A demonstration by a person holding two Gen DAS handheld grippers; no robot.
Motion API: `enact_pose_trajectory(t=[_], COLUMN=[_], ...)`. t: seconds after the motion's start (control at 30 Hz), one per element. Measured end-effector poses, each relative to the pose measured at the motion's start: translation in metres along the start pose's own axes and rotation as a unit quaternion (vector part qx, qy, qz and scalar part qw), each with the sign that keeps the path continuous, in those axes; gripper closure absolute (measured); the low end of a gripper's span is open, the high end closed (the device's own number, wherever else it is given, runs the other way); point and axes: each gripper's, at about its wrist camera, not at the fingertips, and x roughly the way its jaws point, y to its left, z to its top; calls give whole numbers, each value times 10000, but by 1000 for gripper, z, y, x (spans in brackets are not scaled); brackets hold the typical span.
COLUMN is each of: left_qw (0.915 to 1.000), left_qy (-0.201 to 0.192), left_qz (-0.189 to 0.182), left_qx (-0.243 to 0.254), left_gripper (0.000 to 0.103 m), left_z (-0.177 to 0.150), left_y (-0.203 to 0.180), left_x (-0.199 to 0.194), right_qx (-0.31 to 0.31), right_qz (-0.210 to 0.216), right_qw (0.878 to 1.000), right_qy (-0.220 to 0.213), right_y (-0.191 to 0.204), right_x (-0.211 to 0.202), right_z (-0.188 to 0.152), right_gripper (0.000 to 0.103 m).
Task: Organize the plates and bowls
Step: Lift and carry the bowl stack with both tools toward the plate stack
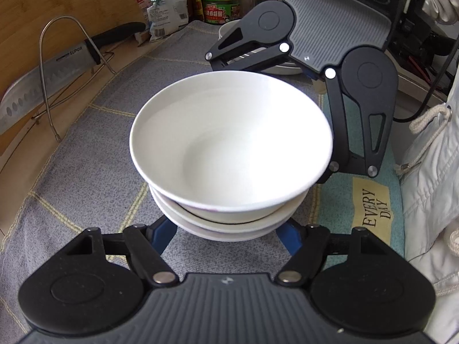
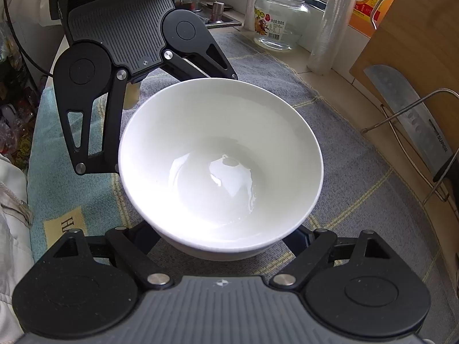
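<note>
A stack of white bowls point(image 1: 229, 149) sits on the grey checked cloth point(image 1: 86, 157); the top bowl is deep and empty, and at least two more rims show under it. It also shows in the right wrist view point(image 2: 221, 169). My left gripper point(image 1: 229, 229) is open, its blue fingers point(image 1: 163, 235) on either side of the stack's lower bowls. My right gripper point(image 2: 223, 238) is open on the opposite side of the stack, its fingertips hidden under the bowl. Each gripper faces the other across the stack. Another white dish point(image 1: 226, 28) lies behind the right gripper.
A Supor knife point(image 1: 43, 77) rests in a wire rack point(image 1: 66, 57) against a wooden board at one side. Jars, packets and bottles point(image 1: 221, 8) line the back. A glass jar point(image 2: 279, 17) stands near the window. A white jacket point(image 1: 430, 172) hangs by a teal mat point(image 1: 373, 200).
</note>
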Motion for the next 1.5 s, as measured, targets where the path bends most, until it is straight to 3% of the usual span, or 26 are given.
enact_pose_trajectory(t=[0.53, 1.1, 1.5], left_qw=[9999, 9997, 9991], left_qy=[122, 115, 98], left_qz=[-14, 77, 219], left_qx=[46, 203, 359], left_gripper=[29, 29, 29], left_z=[7, 27, 60], left_y=[-11, -42, -70], left_x=[0, -15, -1], right_qx=[-26, 16, -11], right_qz=[-74, -193, -300], right_qw=[10000, 9998, 9993], right_qy=[59, -59, -219], right_y=[7, 22, 11], right_x=[-7, -41, -79], right_z=[-4, -16, -46], right_gripper=[12, 12, 12])
